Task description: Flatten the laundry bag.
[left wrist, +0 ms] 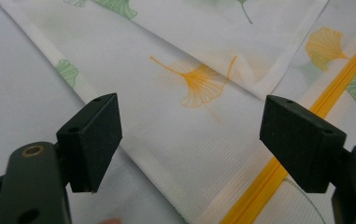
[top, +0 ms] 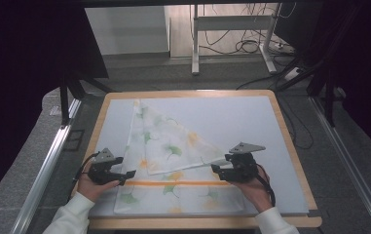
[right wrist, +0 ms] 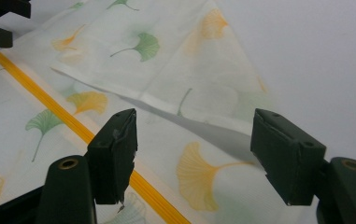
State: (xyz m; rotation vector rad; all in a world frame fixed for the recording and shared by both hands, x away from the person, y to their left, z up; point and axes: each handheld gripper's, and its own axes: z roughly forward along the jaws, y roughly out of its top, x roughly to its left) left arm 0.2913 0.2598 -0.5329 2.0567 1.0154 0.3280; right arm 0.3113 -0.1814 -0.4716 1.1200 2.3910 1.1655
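We hold both tools released over the cloth [top: 173,146], which lies partly folded on the surface [top: 251,122]: the left tool [top: 127,176] at the cloth's left edge, the right tool [top: 217,170] beside its folded flap, likely poised for the next fold.

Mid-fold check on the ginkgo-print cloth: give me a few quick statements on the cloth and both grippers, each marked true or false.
1. The left gripper is open, its jaws apart over the cloth. True.
2. The right gripper is shut on a corner of the cloth. False: its jaws stand apart, holding nothing.
3. A yellow stripe runs across the cloth. True.
4. The cloth lies fully flat, unfolded. False: one part is folded over, forming a triangle.
5. The cloth hangs off the table. False: it lies on the table.
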